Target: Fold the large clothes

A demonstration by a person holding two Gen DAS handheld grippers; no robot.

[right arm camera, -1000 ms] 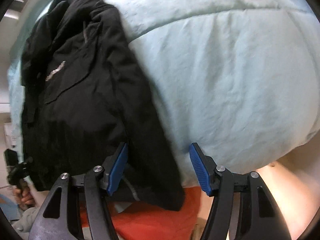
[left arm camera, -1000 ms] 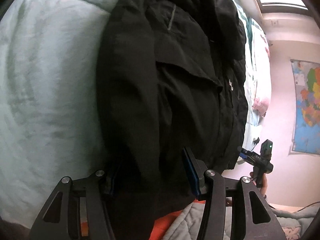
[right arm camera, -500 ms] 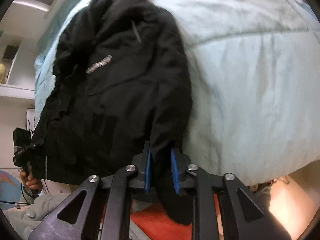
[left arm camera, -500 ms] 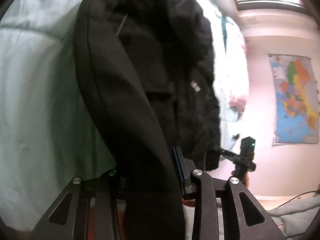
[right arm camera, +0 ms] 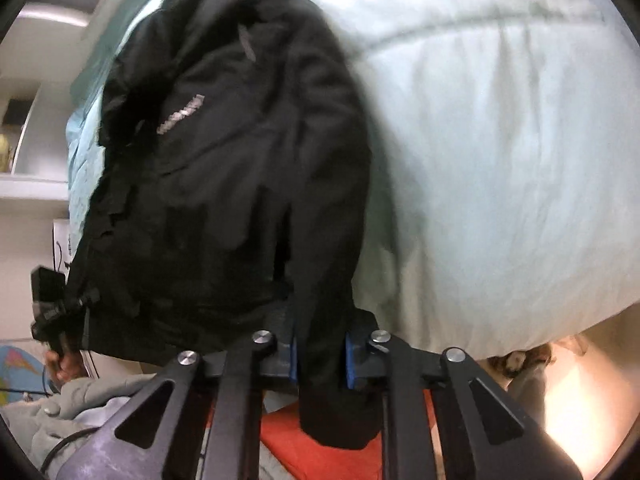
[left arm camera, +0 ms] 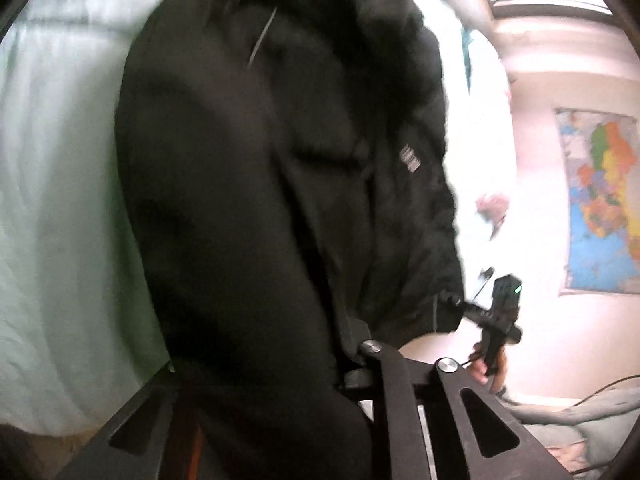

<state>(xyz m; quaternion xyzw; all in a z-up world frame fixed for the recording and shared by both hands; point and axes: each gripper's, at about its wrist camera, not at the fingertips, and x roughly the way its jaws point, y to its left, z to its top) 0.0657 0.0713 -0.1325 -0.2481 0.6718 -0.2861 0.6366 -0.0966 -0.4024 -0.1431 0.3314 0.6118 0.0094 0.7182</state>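
The black jacket (right arm camera: 224,184) lay on the pale green bed (right arm camera: 500,160), its hem end raised off the bed's near edge. The right gripper (right arm camera: 320,360) was clamped on one hem corner; the left gripper (left arm camera: 264,376) appeared closed on the other, though cloth hid one finger. The jacket's long axis ran straight away from both grippers, so the fold would likely carry the hem forward toward the collar.

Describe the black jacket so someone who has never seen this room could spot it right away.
Find the pale green bedspread that fills most of both views. On it, running toward its near edge, is the black jacket, gripped at the near end by the left gripper and the right gripper. It is the only dark garment there, with small grey lettering on its front.
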